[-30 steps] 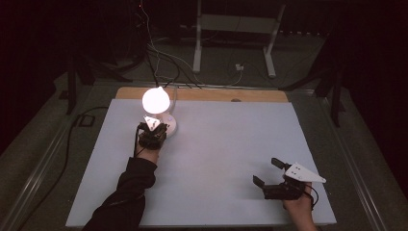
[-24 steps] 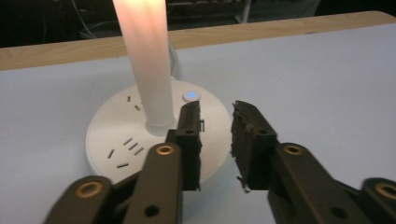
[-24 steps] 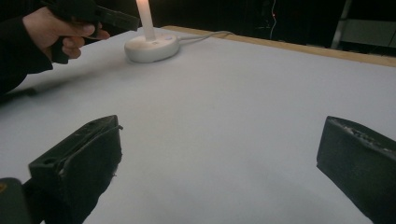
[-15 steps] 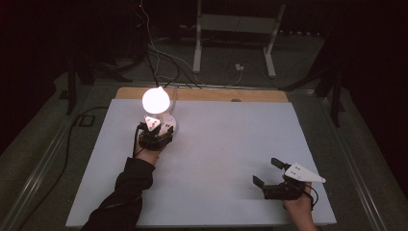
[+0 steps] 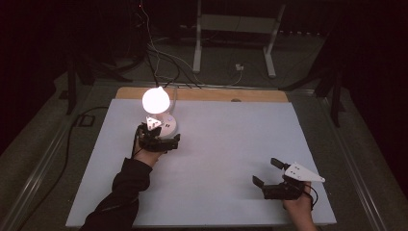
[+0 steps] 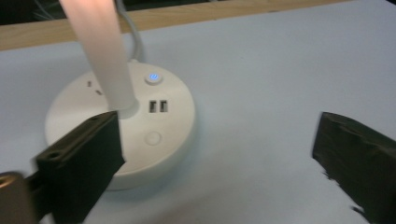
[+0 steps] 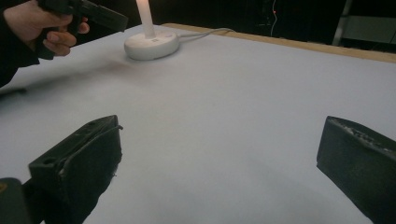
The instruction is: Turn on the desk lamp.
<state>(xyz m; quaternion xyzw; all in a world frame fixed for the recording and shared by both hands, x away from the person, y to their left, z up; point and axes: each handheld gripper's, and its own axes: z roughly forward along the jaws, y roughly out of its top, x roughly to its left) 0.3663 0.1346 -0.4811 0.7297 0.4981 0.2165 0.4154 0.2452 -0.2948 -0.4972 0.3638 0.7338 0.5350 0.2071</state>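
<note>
The left tool (image 5: 166,140) now stands with its jaws spread wide; they have just been opening, and nothing is pinched between them. Earlier its jaws were close together at the base of the lit white desk lamp with its round flat base (image 6: 140,126); the hand has barely shifted since. In the left gripper view one black jaw overlaps the near edge of the base beside the lamp's white stem (image 6: 105,51), the other jaw stands well apart over bare table. A small button glowing blue (image 6: 153,78), two slots and a second round button sit on top of the base. The right tool (image 5: 270,174) lies as before near the front right of the table, jaws wide open and empty.

The lamp stands at the back left of the pale blue-white table (image 5: 231,144), whose far edge shows a strip of bare wood (image 5: 216,95). The glowing bulb head (image 5: 156,99) hangs above the base. The room around is dark. Behind the table cables (image 5: 163,62) run across the floor, and a grey metal stand with two legs (image 5: 233,43) rises there. A white cord (image 7: 205,31) leaves the lamp's base towards the back edge.
</note>
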